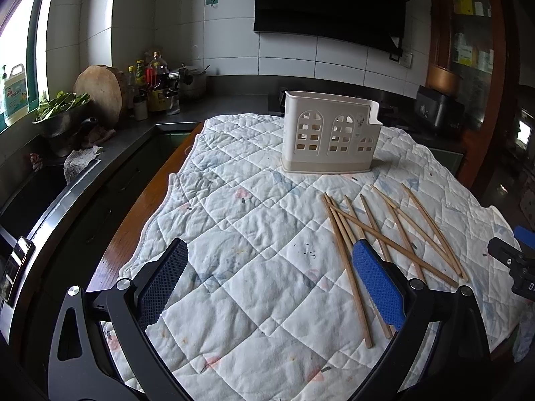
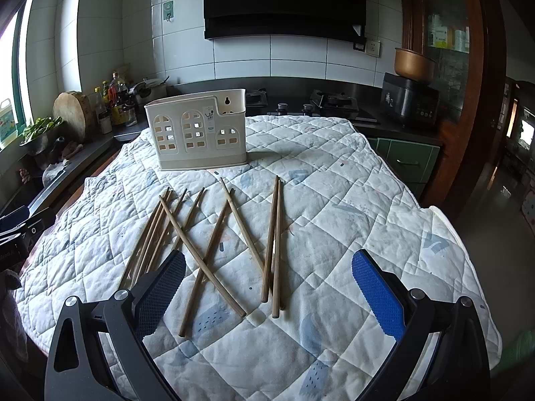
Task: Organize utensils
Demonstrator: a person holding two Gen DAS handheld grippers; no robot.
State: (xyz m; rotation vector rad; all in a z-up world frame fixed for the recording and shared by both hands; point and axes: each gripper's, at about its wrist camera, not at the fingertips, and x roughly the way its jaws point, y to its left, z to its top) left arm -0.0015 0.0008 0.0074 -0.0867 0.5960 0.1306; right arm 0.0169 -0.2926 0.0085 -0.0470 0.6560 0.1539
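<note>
Several wooden chopsticks [image 2: 214,244] lie scattered and partly crossed on a quilted white cloth [image 2: 334,200]; they also show in the left wrist view [image 1: 384,234]. A cream utensil holder [image 2: 197,133] with arched cut-outs stands upright behind them, also in the left wrist view [image 1: 329,133]. My right gripper [image 2: 269,262] is open and empty, just in front of the chopsticks. My left gripper [image 1: 271,250] is open and empty, left of the chopsticks. The right gripper [image 1: 515,264] shows at the right edge of the left wrist view.
The cloth [image 1: 250,217] covers a wooden table [image 1: 140,207]. A dark counter with bottles [image 1: 153,87], a round chopping board [image 1: 98,95] and a bowl of greens [image 1: 60,110] runs along the left. A stove [image 2: 331,103] and a rice cooker [image 2: 409,100] stand behind.
</note>
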